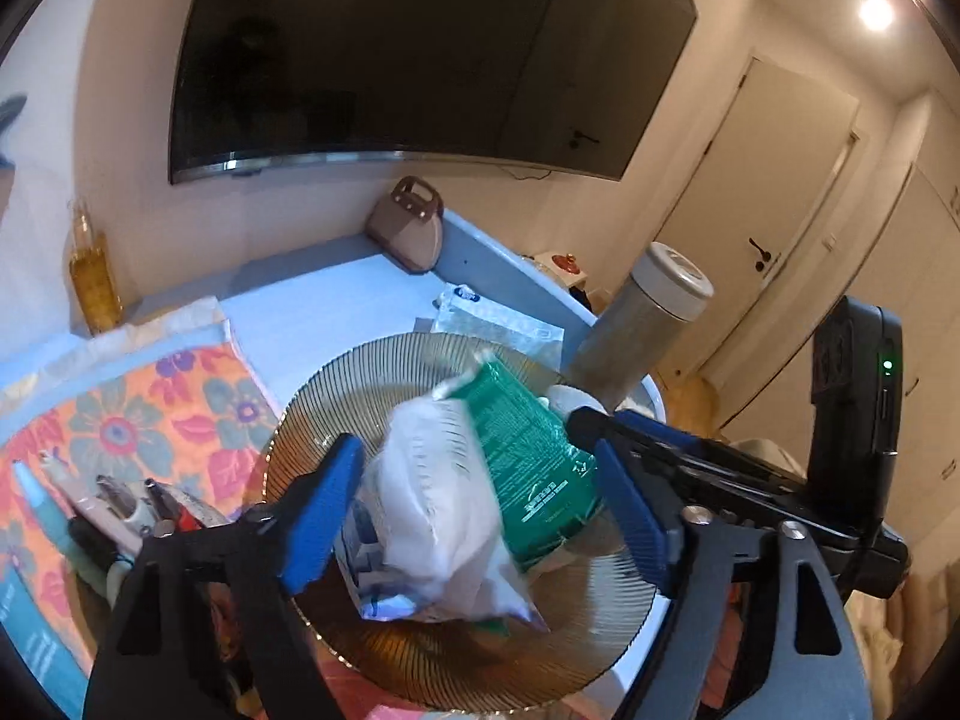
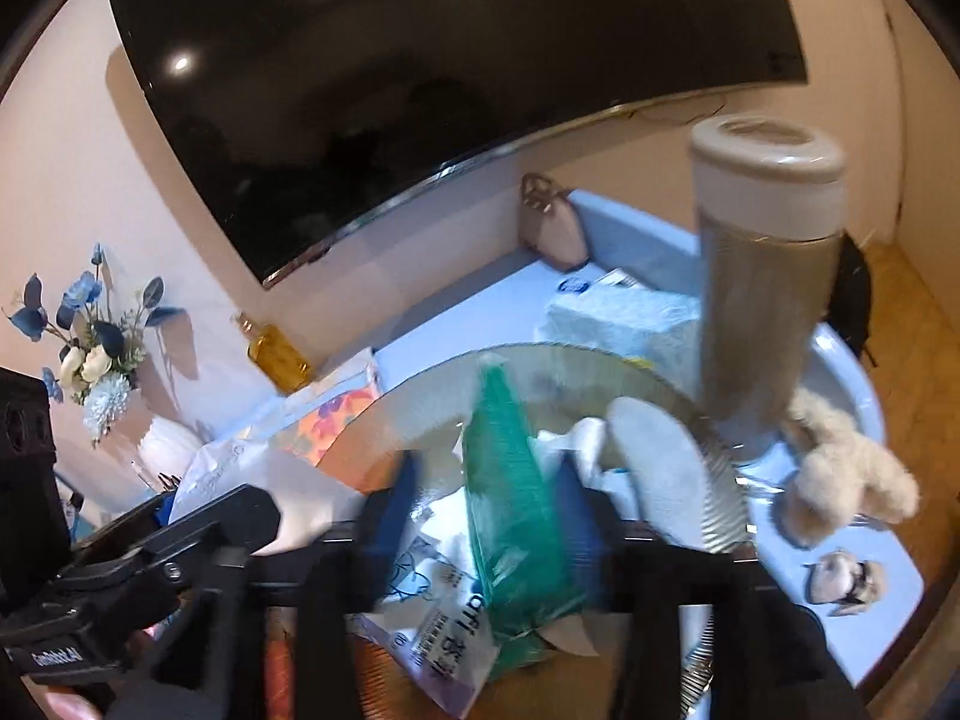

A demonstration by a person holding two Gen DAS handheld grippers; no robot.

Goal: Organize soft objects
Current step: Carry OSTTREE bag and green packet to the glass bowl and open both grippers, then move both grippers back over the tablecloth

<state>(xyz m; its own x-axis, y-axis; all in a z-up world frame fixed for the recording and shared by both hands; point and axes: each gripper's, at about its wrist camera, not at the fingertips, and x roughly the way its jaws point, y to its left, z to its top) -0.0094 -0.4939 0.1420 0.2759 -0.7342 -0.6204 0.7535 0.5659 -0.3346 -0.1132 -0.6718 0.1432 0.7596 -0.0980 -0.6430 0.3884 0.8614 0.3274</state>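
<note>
Television, large and dark, hangs on the wall above a pale blue table. Floral cloth covers the table's left part, with pens and small tools lying on it. Ribbed glass plate, amber-tinted, sits at the table's near edge and holds the soft packets. Steel canister with a pale lid stands upright just beyond the plate's right rim. White plastic pouch lies in the plate, overlapping a green packet that leans against it. Left gripper is spread wide, blue fingers flanking both packets without clear contact. Right gripper straddles the green packet, its fingers blurred; whether they pinch it cannot be told. Beige handbag rests against the wall at the table's back. Cream plush toy lies on the table right of the plate. Oil bottle stands by the wall, left.
</note>
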